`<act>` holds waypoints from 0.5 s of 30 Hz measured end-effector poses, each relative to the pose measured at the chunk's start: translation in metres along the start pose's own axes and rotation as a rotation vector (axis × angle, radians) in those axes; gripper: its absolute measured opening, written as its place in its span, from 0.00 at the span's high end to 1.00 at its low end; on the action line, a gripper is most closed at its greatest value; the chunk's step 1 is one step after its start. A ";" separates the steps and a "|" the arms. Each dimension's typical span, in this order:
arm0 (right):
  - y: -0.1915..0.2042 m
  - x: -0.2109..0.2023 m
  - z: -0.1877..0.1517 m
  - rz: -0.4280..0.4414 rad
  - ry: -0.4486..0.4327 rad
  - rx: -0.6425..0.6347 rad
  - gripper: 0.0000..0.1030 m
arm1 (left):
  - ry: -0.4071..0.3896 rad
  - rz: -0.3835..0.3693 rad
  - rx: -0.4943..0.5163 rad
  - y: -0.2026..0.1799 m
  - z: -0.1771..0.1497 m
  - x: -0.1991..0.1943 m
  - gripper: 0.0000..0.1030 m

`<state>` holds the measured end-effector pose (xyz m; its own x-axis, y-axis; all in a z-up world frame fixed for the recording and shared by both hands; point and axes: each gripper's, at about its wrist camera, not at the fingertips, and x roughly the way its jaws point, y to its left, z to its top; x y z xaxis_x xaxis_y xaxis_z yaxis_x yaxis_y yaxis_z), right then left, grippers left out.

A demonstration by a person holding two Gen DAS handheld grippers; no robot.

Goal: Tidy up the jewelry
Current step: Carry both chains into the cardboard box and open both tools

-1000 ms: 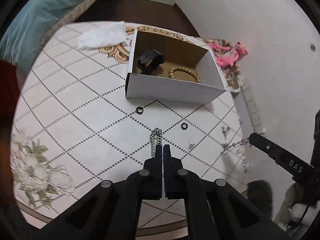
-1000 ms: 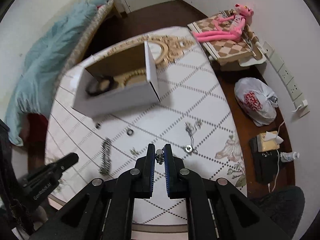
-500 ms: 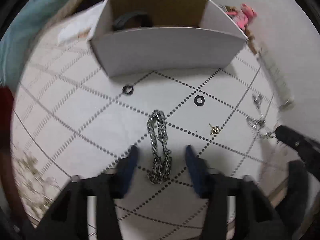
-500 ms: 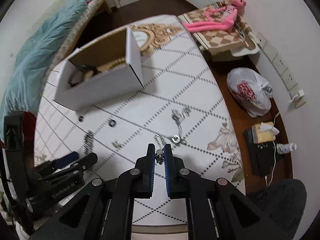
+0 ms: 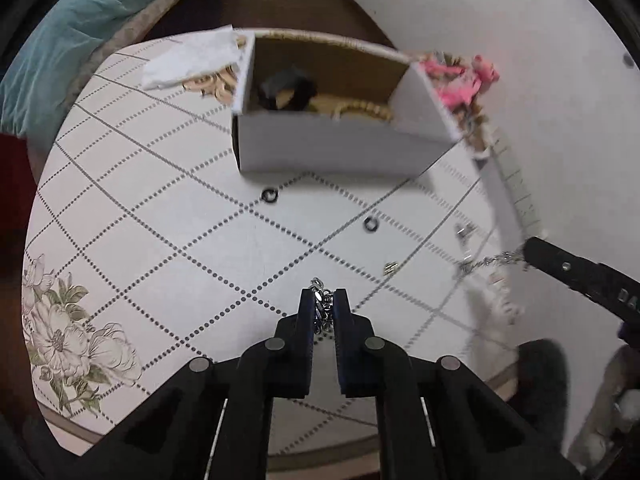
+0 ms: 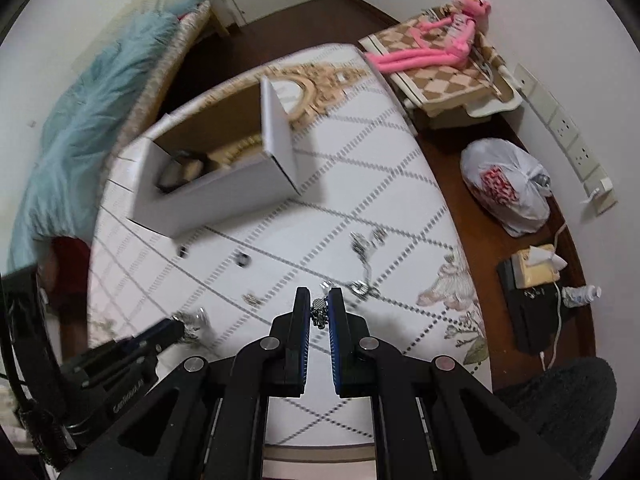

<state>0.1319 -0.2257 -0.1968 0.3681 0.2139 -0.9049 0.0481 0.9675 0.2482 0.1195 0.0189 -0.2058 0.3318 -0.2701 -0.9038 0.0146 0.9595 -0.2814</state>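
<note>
Jewelry pickup in hand: chunky chain point(image 5: 322, 307) caught between closing left gripper point(image 5: 323, 301) jaws, on table point(image 5: 168, 240).
Thin necklace point(image 6: 319, 313) is pinched by clenched right gripper point(image 6: 319, 309); both are judged due for lifting to the box point(image 5: 340, 148).

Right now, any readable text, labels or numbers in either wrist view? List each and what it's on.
"DA", cut off by the frame edge: white letters on the black right gripper.
Embossed lettering on the black left gripper body: too blurred to read.
Red print on the white plastic bag on the floor: unreadable.
Nothing else legible.
</note>
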 end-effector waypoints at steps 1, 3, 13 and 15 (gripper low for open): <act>0.002 -0.005 0.003 0.014 -0.007 -0.002 0.91 | -0.012 -0.012 -0.007 0.000 0.003 -0.007 0.94; 0.008 -0.017 0.012 0.048 -0.023 -0.009 0.91 | -0.043 -0.050 -0.023 0.000 0.012 -0.024 0.94; 0.044 -0.048 0.089 0.204 -0.062 -0.089 0.91 | -0.164 -0.148 0.013 -0.009 0.098 -0.077 0.94; 0.050 -0.040 0.107 0.215 -0.047 -0.097 0.91 | -0.154 -0.142 0.026 -0.011 0.117 -0.069 0.94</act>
<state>0.2191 -0.2001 -0.1116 0.4027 0.4124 -0.8172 -0.1252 0.9092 0.3972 0.2072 0.0367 -0.1030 0.4648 -0.3891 -0.7953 0.0956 0.9151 -0.3918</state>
